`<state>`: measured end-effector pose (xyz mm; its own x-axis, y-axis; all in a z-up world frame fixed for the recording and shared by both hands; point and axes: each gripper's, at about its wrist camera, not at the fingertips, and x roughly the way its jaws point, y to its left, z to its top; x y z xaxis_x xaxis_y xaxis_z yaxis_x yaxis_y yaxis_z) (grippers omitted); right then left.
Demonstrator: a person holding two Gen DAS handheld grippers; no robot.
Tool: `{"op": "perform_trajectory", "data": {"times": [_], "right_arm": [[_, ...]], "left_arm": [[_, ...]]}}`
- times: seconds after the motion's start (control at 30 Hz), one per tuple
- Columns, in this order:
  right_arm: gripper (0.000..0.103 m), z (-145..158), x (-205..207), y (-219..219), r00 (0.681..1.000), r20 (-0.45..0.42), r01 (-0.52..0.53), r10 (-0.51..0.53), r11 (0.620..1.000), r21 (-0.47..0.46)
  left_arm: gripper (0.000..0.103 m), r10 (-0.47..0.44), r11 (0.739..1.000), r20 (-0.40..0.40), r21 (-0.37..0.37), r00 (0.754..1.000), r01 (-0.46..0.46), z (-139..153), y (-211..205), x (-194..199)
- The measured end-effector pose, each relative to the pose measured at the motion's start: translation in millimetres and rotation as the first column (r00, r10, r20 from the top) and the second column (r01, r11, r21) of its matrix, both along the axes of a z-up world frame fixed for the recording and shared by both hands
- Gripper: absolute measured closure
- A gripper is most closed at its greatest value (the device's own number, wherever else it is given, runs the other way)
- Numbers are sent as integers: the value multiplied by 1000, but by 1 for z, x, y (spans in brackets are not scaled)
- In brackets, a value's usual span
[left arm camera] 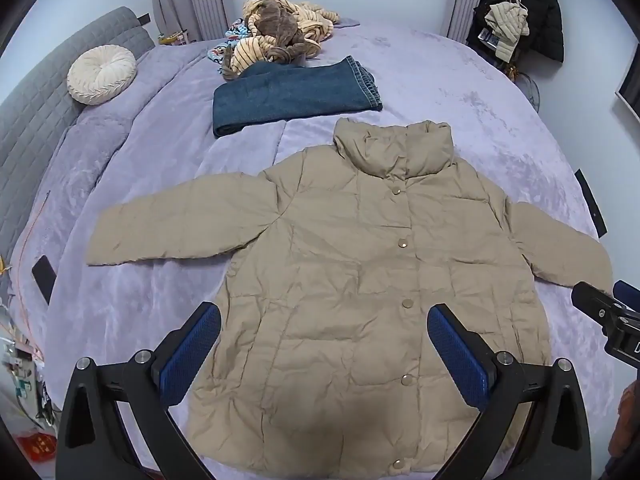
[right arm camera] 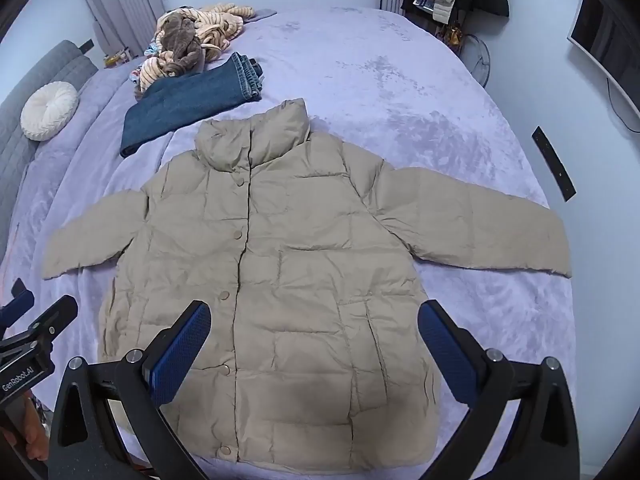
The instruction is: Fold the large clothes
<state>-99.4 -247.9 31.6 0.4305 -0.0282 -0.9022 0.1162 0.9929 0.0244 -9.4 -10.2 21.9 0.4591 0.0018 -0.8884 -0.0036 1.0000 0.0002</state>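
Two claws are hovering over the beige puffer jacket (left arm camera: 352, 264), which is lying flat, buttoned, sleeves spread, on the lavender bed cover (left arm camera: 460, 92). I am holding the left gripper (left arm camera: 324, 320) and the right gripper (right arm camera: 314, 316) fully spread, gripping nothing, above the jacket's hem.

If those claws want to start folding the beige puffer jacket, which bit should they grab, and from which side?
Probably the sleeve cuffs. The jacket lies flat, buttoned, front up, both sleeves spread outward. The left claw could take the left cuff from the outer edge, and the right claw the right cuff likewise: each cuff is a free, thin end with bare purple bedspread around it. Both claws are open above the hem.
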Motion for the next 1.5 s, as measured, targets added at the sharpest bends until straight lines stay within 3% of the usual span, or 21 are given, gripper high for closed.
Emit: {"op": "perform_trajectory", "data": {"times": [1.5], "right_arm": [[0,-2,5,-2,1000,-6,6,-6,1000,7]], "left_arm": [[0,-1,1000,-1,9,1000,1,0,-5,0]]}}
